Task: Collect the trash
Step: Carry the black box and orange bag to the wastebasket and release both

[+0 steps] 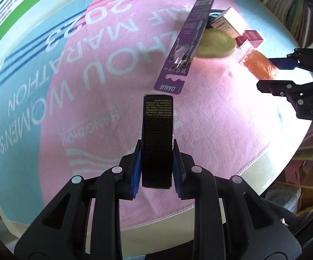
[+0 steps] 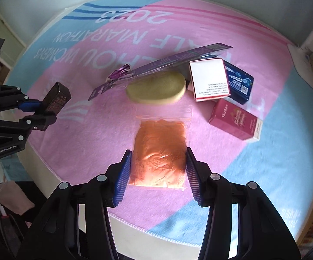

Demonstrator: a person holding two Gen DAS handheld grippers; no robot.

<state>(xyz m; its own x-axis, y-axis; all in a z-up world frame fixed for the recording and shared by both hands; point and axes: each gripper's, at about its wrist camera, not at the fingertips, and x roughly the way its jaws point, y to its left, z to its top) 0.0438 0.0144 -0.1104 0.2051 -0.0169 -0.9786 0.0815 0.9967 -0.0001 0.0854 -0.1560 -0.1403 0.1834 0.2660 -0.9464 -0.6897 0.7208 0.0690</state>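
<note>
- The left gripper (image 1: 157, 162) pinches a slim black carton (image 1: 157, 138) upright between its jaws, lifted clear of the towel-covered worktop (image 2: 275, 151), apparently ready to carry off as trash
- The right gripper (image 2: 158, 173) has its jaws spread on either side of a zip bag of orange powder (image 2: 159, 153), which lies flat between them, seemingly the next pickup
- Beyond the right jaws, a purple toothbrush card (image 2: 156, 69) leans across a yellow sponge (image 2: 156, 90), beside three small boxes (image 2: 209, 79) awaiting collection

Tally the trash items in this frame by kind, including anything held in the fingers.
Small cartons: 4 (black, white, navy, magenta)
Purple toothbrush package: 1
Zip bag of orange powder: 1
Yellow sponge: 1
Total: 7
</note>
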